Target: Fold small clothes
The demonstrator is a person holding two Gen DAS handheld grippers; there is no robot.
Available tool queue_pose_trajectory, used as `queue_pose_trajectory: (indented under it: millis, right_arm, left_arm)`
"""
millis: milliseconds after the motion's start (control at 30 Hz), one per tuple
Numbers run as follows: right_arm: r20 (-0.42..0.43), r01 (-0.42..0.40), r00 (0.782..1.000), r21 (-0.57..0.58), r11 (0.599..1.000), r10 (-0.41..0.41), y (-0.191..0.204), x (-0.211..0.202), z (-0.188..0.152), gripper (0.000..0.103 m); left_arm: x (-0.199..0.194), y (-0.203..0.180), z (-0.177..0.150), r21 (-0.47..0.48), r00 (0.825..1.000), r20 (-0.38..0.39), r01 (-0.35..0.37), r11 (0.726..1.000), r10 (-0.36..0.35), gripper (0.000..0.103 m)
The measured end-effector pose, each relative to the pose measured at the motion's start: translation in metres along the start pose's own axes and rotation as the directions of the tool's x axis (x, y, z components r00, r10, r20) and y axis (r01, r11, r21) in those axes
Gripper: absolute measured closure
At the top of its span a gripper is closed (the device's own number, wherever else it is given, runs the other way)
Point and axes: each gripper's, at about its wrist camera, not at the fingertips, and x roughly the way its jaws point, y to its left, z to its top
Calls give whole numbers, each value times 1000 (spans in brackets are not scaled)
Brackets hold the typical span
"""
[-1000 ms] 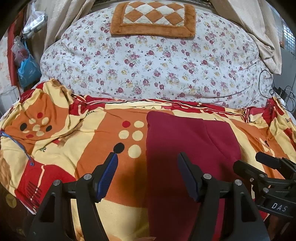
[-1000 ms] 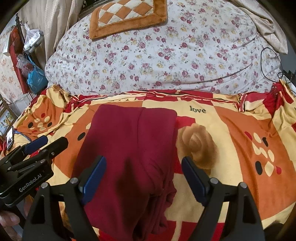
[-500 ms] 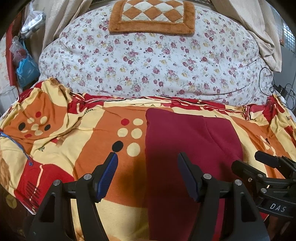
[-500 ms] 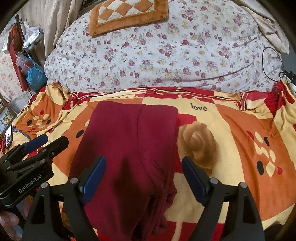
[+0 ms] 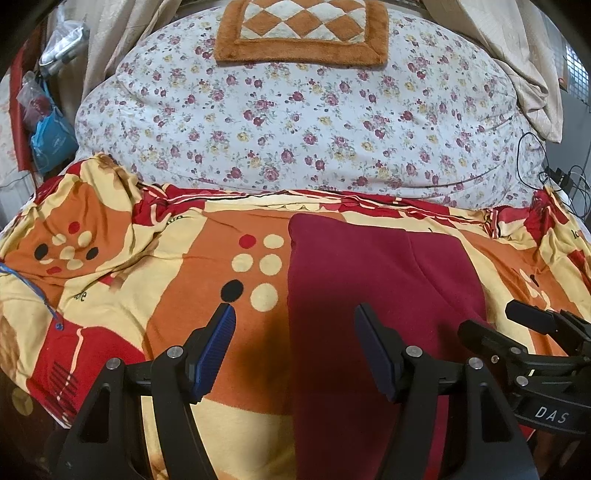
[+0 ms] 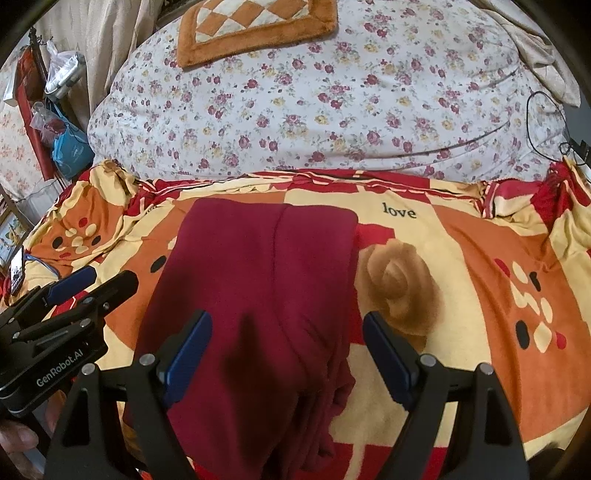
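Observation:
A dark red garment (image 5: pixel 369 288) (image 6: pixel 258 280) lies flat and lengthwise on the patterned blanket (image 5: pixel 155 295), its far edge folded square. My left gripper (image 5: pixel 295 325) hovers open above the garment's left edge, nothing between its blue pads. My right gripper (image 6: pixel 286 332) hangs open over the garment's right half, where the cloth bunches near the front. Each gripper shows at the edge of the other's view: the right gripper (image 5: pixel 532 332) and the left gripper (image 6: pixel 74 288).
A big floral quilt (image 5: pixel 295 122) is piled behind the blanket, with an orange checked mat (image 5: pixel 303 33) on top. Bags (image 6: pixel 62 136) hang at the far left. Black cables (image 5: pixel 554 177) trail at the right. A fingertip (image 6: pixel 14 443) shows at bottom left.

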Motion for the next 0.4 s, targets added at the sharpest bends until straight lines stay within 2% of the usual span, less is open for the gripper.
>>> queue_pose_trajectory:
  millis: [400]
  right_arm:
    - [-13, -2, 1000, -14, 1000, 2, 1, 8, 2, 16]
  left_arm:
    - [4, 0, 0, 2, 1000, 14, 10, 1000, -10, 46]
